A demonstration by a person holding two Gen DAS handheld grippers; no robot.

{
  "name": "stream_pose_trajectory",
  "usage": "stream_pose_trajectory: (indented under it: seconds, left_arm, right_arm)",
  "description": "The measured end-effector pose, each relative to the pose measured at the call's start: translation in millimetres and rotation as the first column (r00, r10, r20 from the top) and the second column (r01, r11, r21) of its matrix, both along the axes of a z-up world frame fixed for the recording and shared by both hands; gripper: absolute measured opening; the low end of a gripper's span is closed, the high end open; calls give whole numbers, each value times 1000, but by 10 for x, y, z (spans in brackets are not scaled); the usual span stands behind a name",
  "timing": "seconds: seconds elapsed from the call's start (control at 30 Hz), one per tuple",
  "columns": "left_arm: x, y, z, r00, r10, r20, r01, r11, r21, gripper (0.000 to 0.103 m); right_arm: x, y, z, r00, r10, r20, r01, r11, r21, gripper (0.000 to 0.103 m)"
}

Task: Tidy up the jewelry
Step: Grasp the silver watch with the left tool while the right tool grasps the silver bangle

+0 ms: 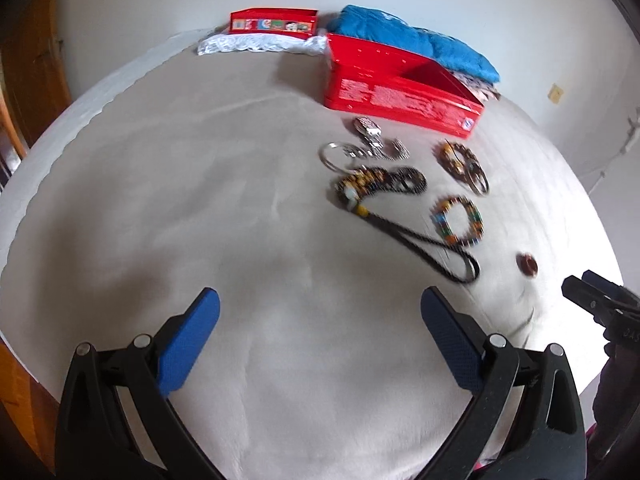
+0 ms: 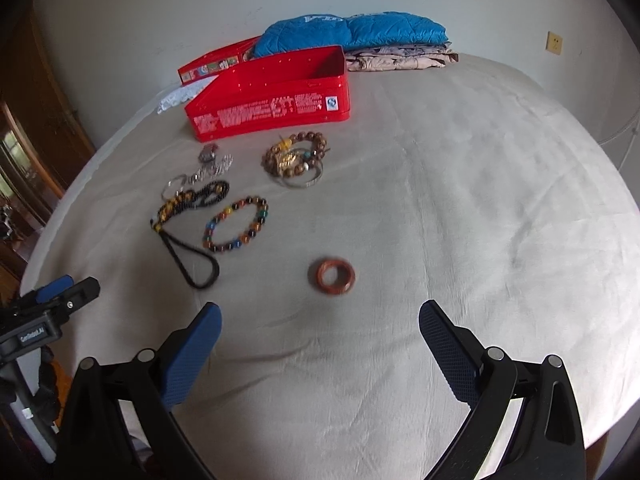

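Observation:
Jewelry lies scattered on a beige bed sheet (image 2: 440, 220) in front of an open red tin box (image 2: 276, 96) (image 1: 400, 84). A red-brown ring bangle (image 2: 332, 274) (image 1: 527, 264) lies nearest, just ahead of my right gripper (image 2: 320, 328), which is open and holds nothing. Farther back are a multicoloured bead bracelet (image 2: 236, 224) (image 1: 458, 220), a dark bead necklace with a black cord (image 2: 188, 208) (image 1: 384, 188), wooden bead bracelets (image 2: 298, 156) (image 1: 464, 166) and silver pieces (image 2: 208, 166) (image 1: 364, 144). My left gripper (image 1: 320, 320) is open over bare sheet, left of the jewelry.
The red box lid (image 1: 274, 22) rests on white lace (image 1: 260, 44) at the back. Folded blue bedding (image 2: 348, 30) on patterned fabric sits behind the box by the wall. A wooden door (image 2: 36, 128) stands at the left.

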State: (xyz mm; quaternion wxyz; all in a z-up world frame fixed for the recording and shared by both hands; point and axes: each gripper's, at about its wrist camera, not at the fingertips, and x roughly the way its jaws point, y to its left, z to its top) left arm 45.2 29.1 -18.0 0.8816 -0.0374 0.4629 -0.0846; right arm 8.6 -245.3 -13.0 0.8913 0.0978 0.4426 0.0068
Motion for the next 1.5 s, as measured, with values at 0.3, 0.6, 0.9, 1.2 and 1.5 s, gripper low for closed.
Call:
stream_pose_trajectory:
  seconds: [0.3, 0.6, 0.9, 1.2, 1.5]
  left_arm:
    - [967, -248, 320, 998, -57, -29, 58, 998, 13, 99]
    - [1995, -673, 19, 960, -106, -259, 98, 994, -42, 72]
    - [2364, -890, -281, 926, -135, -354, 111, 990, -86, 53]
    - [2488, -905, -326, 925, -138, -355, 106, 989, -107, 35]
    - [2598, -985, -358, 930, -150, -335, 122, 987, -103, 29]
  right_arm:
    - [600, -111, 219, 999, 43, 10, -44, 999, 24, 85]
    - [1338, -256, 224, 998, 39, -39, -37, 998, 52, 72]
    - [1745, -209, 48, 994, 83, -77, -81, 996, 40, 69]
    - [1948, -221, -53, 983, 122, -134, -113, 991, 74, 60]
    - [1869, -22, -281, 961, 170, -219, -152, 984, 95, 60]
